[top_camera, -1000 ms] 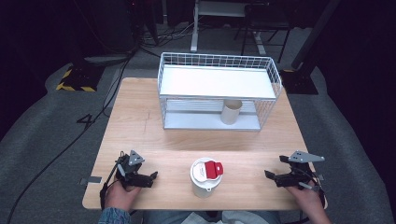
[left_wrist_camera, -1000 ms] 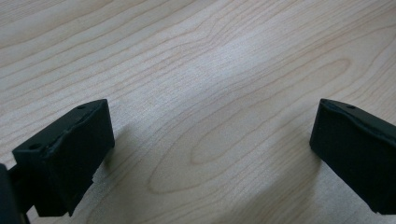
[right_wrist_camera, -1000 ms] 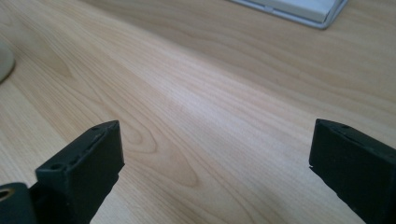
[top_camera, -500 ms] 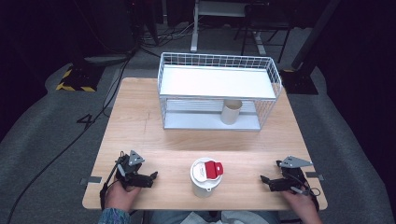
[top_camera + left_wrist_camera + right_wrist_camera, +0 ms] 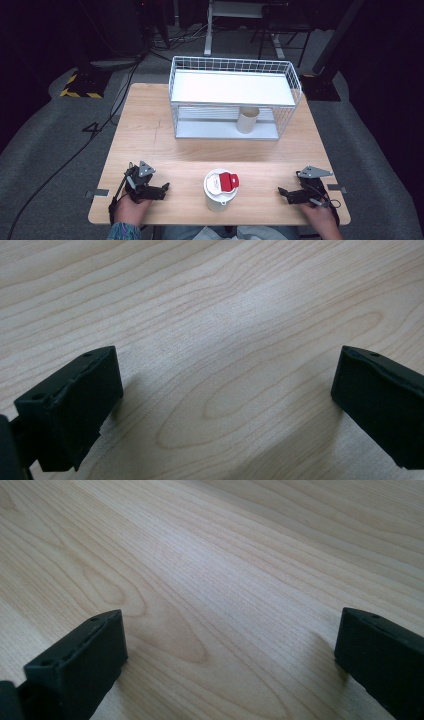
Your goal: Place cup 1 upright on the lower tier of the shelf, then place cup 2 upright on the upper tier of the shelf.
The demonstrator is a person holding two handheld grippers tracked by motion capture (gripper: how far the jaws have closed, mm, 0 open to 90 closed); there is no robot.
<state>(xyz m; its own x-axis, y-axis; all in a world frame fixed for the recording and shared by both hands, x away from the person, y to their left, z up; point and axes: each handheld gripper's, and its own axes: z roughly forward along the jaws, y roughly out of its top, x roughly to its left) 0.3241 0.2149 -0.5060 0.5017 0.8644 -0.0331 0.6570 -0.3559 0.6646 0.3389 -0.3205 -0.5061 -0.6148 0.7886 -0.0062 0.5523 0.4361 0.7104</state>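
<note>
A white cup with a red-and-white lid (image 5: 220, 189) stands near the table's front edge, between the two hands. My left gripper (image 5: 164, 188) rests low on the wood to the cup's left, jaws wide apart and pointing toward it. On the cup's right, my right gripper (image 5: 282, 193) lies on the table, also open and aimed at the cup. In the left gripper view, the left gripper (image 5: 227, 405) has bare wood between its jaws. The right gripper (image 5: 230, 655) shows the same in the right gripper view. A beige paper cup (image 5: 247, 120) stands on the lower shelf of a white wire rack (image 5: 234, 89).
The wire rack takes up the back half of the wooden table (image 5: 150, 130). Its upper shelf is a plain white board. Cables and chair legs lie on the grey floor (image 5: 50, 130) beyond the table. Bare wood lies between the rack and the lidded cup.
The right hand has lowered its gripper toward the front edge and settled it on the table. The left gripper and both cups have stayed put.
</note>
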